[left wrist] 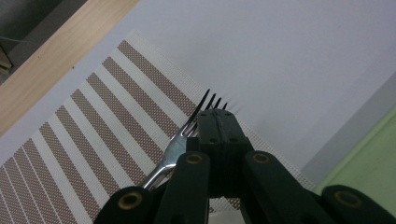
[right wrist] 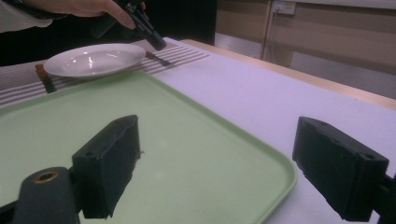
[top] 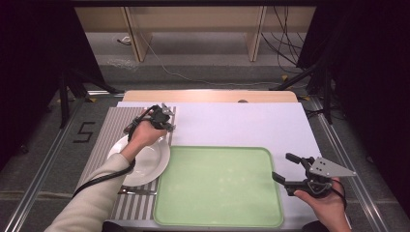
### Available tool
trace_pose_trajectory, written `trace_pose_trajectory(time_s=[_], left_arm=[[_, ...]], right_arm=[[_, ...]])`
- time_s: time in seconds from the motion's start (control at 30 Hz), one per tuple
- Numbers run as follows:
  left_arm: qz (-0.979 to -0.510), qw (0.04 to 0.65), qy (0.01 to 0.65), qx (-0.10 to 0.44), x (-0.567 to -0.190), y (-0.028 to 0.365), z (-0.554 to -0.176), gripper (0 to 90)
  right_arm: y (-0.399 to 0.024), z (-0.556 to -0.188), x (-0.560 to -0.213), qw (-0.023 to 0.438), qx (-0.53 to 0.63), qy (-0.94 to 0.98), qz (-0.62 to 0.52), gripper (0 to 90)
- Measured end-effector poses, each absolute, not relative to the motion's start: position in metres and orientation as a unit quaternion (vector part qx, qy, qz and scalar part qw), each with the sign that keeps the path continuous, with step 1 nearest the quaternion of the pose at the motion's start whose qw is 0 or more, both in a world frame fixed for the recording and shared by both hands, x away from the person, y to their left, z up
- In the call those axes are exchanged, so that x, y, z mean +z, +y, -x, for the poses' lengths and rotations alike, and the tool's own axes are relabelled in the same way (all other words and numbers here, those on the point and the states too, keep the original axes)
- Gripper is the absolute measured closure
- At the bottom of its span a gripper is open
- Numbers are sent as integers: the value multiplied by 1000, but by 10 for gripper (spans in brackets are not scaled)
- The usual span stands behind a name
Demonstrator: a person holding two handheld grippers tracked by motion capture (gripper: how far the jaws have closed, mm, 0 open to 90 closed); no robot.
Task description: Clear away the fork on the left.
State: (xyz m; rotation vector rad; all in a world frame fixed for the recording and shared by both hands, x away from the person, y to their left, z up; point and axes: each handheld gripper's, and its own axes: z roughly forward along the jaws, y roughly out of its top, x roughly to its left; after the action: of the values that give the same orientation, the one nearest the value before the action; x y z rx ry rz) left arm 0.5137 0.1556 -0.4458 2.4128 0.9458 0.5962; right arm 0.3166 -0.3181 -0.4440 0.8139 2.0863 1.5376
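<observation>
Nearest the person, the right tongs (top: 286,170) sit at about four o'clock on the worktop (top: 241,123), held in the right hand (top: 329,203) just off the right edge of the green tray (top: 217,186). Their jaws stand spread wide with nothing between them; in the right gripper view one jaw hangs over the tray's corner and the other over the white cover beside it.

The green tray lies at six o'clock, its bed bare, its left rim just beside the striped placemat (top: 104,137). At about eight o'clock the white plate (top: 150,164) rests on that placemat, and a dark-handled utensil (top: 138,192) lies on the mat at the plate's near edge.

Farther off, at about ten o'clock, the left hand (top: 142,133) reaches across the plate with the left tongs (top: 167,120) at the placemat's far right corner. In the left gripper view these tongs (left wrist: 217,114) are pressed together on a metal fork (left wrist: 180,144), gripping it near the head, so that the tines stick out just past the jaw tips and the handle runs back beneath the jaws. The fork is over the far corner of the striped placemat (left wrist: 93,130), close to where it meets the white cover; whether its tines touch the mat I cannot tell.
</observation>
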Motion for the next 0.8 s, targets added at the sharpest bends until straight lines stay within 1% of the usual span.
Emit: trace_pose_trajectory(time_s=[0.27,0.8], left_arm=[[-885,209,357,213,-457,159,-521,894],[-885,185,375,205,-469,156,-526,894]], right_arm=[[-318,-316,-444,211,553,751,-293,161],[-318,-316,-444,210,553,752,-292,161]])
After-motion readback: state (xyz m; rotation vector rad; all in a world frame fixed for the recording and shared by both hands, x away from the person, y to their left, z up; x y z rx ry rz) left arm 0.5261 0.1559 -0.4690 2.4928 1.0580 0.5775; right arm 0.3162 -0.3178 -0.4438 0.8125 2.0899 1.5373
